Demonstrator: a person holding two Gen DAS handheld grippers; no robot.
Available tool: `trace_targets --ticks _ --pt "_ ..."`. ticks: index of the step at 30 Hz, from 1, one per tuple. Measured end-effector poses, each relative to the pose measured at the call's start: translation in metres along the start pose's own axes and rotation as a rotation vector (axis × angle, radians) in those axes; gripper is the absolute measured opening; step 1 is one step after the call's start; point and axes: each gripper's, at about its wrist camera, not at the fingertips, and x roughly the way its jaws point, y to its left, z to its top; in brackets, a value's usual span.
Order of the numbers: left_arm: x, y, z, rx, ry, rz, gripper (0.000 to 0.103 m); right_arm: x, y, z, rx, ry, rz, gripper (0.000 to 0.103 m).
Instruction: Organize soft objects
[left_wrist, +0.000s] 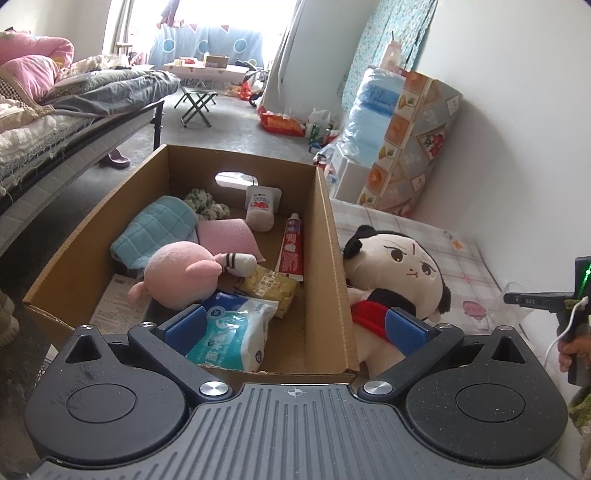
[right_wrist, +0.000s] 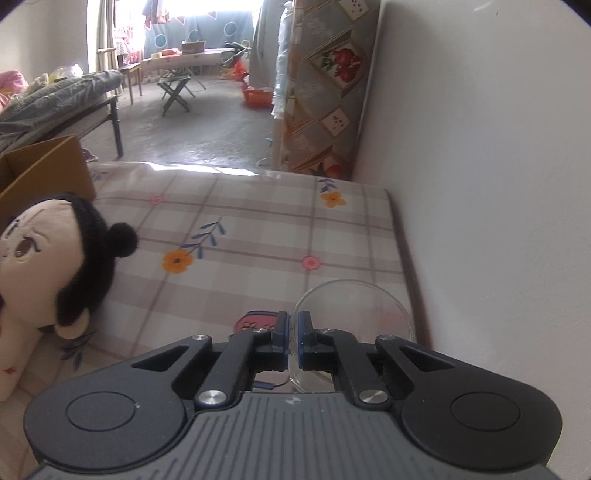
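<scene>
Room: bedroom, with a bed (left_wrist: 55, 107) at far left, a bright window beyond, and a white wall along the right.
Surface: checked cloth (right_wrist: 258, 229) over a counter, a cardboard box (left_wrist: 328, 258) on its left part.
Box contents: pink plush (left_wrist: 177, 277), blue towel (left_wrist: 155, 229), pink cloth (left_wrist: 229, 232), tissue pack (left_wrist: 232, 332), toothpaste (left_wrist: 291, 247) and a few small packets lay inside.
Doll: big-headed doll (left_wrist: 399, 266) lay outside the box, touching its right wall, head toward the far side.
Cup: clear plastic cup (right_wrist: 354, 310) stood near the wall, at the near right of the cloth.
Right gripper (right_wrist: 293, 332): jaws nearly together, pinching the cup's thin left rim between the blue pads.
Left gripper (left_wrist: 295, 325): jaws spread wide, holding nothing; one pad hung over the tissue pack, the other over the doll's red collar, with the box's right wall between them.
Step in hand: probably clearing the cup away from the soft things.
Doing it well: the wall is thin and flimsy, so a light pinch and a straight lift should keep it from buckling or slipping; keep it upright and carry it clear of the doll.
Risk: cup could twist out of a one-sided rim grip.
</scene>
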Motion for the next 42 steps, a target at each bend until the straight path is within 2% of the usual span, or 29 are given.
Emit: trace_targets --ticks 8,11,15,17,20,22,24,27,30,34,42 --pt "-0.003 0.002 -0.001 -0.009 -0.002 -0.006 0.103 -0.014 0.031 -0.007 -0.022 0.023 0.095 0.005" --pt "-0.005 0.004 -0.001 -0.013 -0.005 -0.007 0.103 -0.016 0.042 -0.009 -0.070 0.008 0.060 0.005" --pt "-0.009 0.005 -0.003 -0.015 -0.010 -0.010 0.103 -0.025 0.046 -0.010 -0.091 -0.005 0.028 0.010" --pt "-0.012 0.006 -0.004 -0.011 -0.015 -0.007 0.103 -0.037 0.046 -0.010 -0.093 -0.032 0.007 0.018" --pt "-0.018 0.008 -0.006 -0.001 -0.021 0.001 0.103 -0.070 0.045 -0.014 -0.062 -0.101 0.013 0.037" --pt "-0.023 0.007 -0.008 0.008 -0.022 0.010 0.103 -0.100 0.047 -0.021 -0.027 -0.156 0.040 0.066" --pt "-0.027 0.006 -0.010 0.021 -0.024 0.019 0.103 -0.134 0.055 -0.035 -0.005 -0.220 0.091 0.077" --pt "-0.034 0.001 -0.015 0.050 -0.016 0.030 0.103 -0.172 0.073 -0.060 0.016 -0.279 0.154 0.103" --pt "-0.040 -0.004 -0.023 0.100 -0.001 0.041 0.103 -0.194 0.101 -0.086 0.027 -0.304 0.183 0.103" --pt "-0.048 -0.008 -0.037 0.118 0.009 0.081 0.103 -0.194 0.140 -0.112 0.022 -0.280 0.125 0.103" --pt "-0.053 -0.015 -0.055 0.116 0.010 0.225 0.103 -0.190 0.190 -0.130 0.014 -0.258 0.080 0.103"
